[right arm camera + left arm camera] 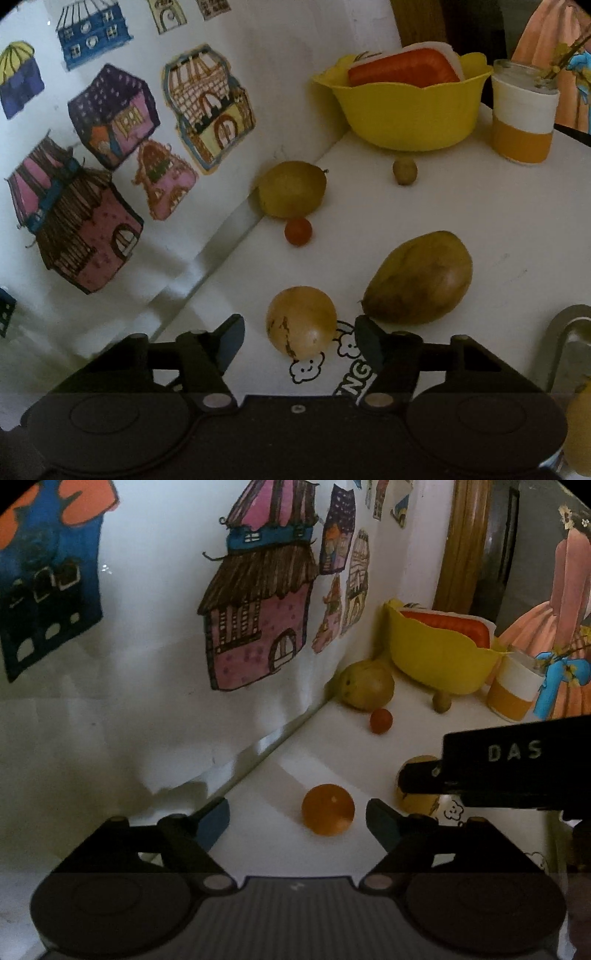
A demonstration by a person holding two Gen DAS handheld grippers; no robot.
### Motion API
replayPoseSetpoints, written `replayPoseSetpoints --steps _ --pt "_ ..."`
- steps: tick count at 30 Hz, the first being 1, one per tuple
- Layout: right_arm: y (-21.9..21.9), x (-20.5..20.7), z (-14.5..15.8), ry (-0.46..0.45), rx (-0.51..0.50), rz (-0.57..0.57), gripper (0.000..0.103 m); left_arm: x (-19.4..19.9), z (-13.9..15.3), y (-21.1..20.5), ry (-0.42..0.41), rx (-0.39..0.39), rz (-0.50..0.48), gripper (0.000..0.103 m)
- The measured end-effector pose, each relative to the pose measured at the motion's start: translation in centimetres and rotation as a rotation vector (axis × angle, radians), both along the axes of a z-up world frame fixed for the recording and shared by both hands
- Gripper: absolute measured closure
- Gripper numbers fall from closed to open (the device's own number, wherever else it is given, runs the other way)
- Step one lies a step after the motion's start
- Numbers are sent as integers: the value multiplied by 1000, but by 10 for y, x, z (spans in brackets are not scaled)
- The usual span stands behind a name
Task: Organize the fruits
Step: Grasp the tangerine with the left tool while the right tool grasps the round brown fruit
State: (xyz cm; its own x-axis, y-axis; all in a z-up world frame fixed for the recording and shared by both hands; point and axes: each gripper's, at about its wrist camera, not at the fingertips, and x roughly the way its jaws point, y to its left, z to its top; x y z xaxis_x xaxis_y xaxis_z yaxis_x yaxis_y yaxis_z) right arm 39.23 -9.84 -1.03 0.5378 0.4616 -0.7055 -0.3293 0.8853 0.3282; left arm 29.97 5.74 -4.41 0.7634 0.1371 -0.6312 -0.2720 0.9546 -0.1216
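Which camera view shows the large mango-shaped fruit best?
The right wrist view: the mango-shaped fruit lies whole and unblocked on the white table, just beyond the open right gripper. In the left wrist view I cannot find it; the right gripper's black body covers that area.

A white wall [280, 92] covered with paper house drawings [90, 236] meets a white tabletop [517, 229] in dim light.
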Motion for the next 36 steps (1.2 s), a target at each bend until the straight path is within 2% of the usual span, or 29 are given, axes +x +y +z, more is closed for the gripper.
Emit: replayPoseSetpoints --steps 7,14,22,24,26,29,36 --pt "-3 3 -6 14 1 -15 47 0 -2 -8 -20 -4 -19 32" --pt "-5 3 -8 21 25 -7 50 1 -4 -15 -26 -24 -36 50" --pt "0 8 -9 21 28 -7 51 3 -4 -14 -23 -24 -10 58" --pt "2 8 -9 16 21 -5 56 4 -4 -13 -23 -23 -9 60" --pt "3 7 -9 10 14 -1 57 4 -4 -14 -22 -16 -8 61" --pt "0 5 -8 12 19 3 58 4 -4 -13 -19 -21 -14 68" --pt "-4 -6 -5 17 21 16 58 1 -2 -15 -7 -38 -29 69"
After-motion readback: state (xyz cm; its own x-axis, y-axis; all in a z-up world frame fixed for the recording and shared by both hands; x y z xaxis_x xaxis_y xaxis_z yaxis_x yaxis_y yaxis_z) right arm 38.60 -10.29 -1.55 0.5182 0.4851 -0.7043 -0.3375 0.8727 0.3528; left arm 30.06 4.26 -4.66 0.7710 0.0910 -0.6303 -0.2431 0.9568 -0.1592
